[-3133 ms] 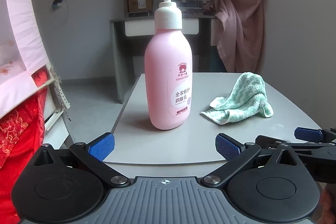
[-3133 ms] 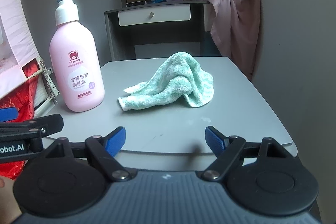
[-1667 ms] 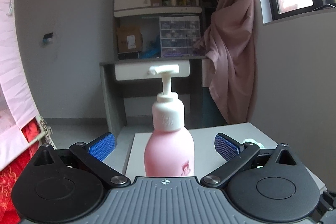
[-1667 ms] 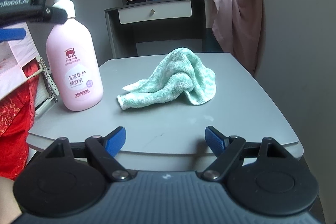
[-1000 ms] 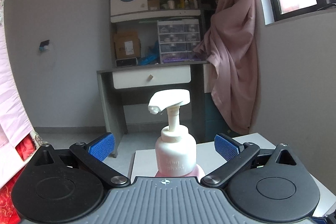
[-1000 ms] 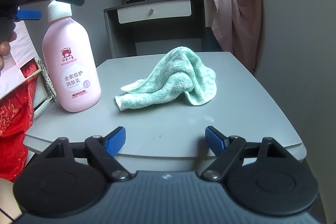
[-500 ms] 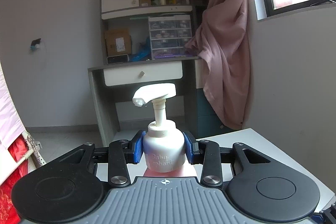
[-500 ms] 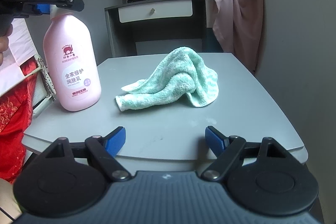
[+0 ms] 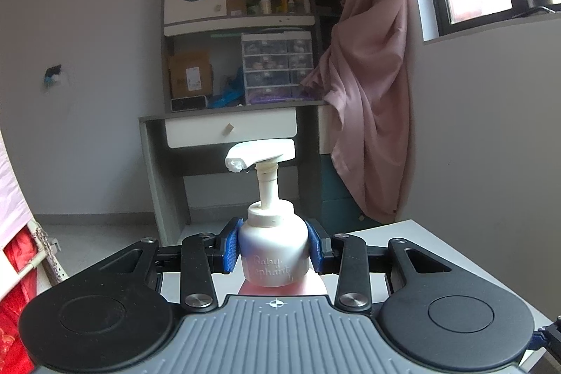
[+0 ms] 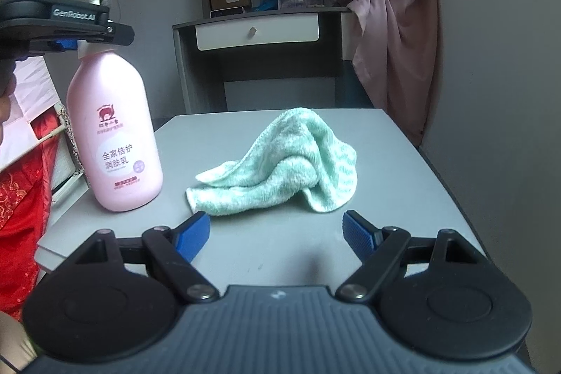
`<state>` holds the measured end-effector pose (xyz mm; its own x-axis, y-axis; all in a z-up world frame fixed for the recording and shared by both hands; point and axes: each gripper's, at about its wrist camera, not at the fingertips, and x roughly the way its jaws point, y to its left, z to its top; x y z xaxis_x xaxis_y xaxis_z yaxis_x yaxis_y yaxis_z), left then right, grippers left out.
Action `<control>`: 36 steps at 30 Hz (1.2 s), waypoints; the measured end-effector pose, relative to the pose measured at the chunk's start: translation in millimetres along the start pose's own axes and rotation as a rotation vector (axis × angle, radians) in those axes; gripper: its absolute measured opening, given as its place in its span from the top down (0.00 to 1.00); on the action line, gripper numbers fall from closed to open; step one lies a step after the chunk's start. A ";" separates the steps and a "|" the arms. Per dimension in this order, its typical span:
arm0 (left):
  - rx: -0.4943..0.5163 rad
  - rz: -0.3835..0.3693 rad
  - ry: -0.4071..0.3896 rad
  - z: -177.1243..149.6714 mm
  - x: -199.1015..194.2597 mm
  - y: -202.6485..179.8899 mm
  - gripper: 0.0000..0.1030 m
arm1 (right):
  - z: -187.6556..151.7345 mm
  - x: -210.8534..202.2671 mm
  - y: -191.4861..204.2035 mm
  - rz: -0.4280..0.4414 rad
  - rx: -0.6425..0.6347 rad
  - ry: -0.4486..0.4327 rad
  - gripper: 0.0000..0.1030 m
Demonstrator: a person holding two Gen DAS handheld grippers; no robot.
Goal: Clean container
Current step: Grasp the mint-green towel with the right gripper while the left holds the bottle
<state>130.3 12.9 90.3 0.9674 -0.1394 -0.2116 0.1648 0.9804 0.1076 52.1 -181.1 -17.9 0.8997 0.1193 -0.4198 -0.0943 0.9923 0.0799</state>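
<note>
In the right wrist view, the left tongs [image 10: 75,41] at upper left carry the lettering "GenRobot.AI" and are clamped on the white collar of the one pink pump bottle [image 10: 115,135], which stands upright on the grey counter [image 10: 403,184] at left. Its label shows a red elephant above Chinese characters reading 全家倍护 润肤乳. The left wrist view shows the blue pads [image 9: 232,246] pressed on either side of the collar, embossed "Baby elephant". One mint-green towel [image 10: 287,163] lies crumpled at centre, just right of the bottle, directly ahead of the right tongs [image 10: 277,233], which gape wide with nothing between them.
</note>
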 end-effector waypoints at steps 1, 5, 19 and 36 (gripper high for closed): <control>-0.003 -0.001 0.000 -0.1 0.7 0.9 0.62 | 1.8 2.1 0.1 -0.001 -0.002 0.001 0.20; 0.003 -0.013 0.007 0.7 5.9 12.7 0.62 | 9.0 8.4 -0.1 -0.002 -0.020 -0.004 0.20; 0.031 -0.031 -0.003 -3.9 6.3 18.6 0.62 | 47.4 45.6 -9.2 0.031 -0.108 -0.008 0.20; 0.034 -0.054 0.005 -1.1 16.1 44.1 0.62 | 51.8 82.1 -21.6 0.030 -0.063 0.033 0.20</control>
<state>152.9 54.0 90.5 0.9559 -0.1917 -0.2225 0.2236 0.9662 0.1282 150.0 -194.5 -7.3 0.8818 0.1495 -0.4473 -0.1490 0.9882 0.0365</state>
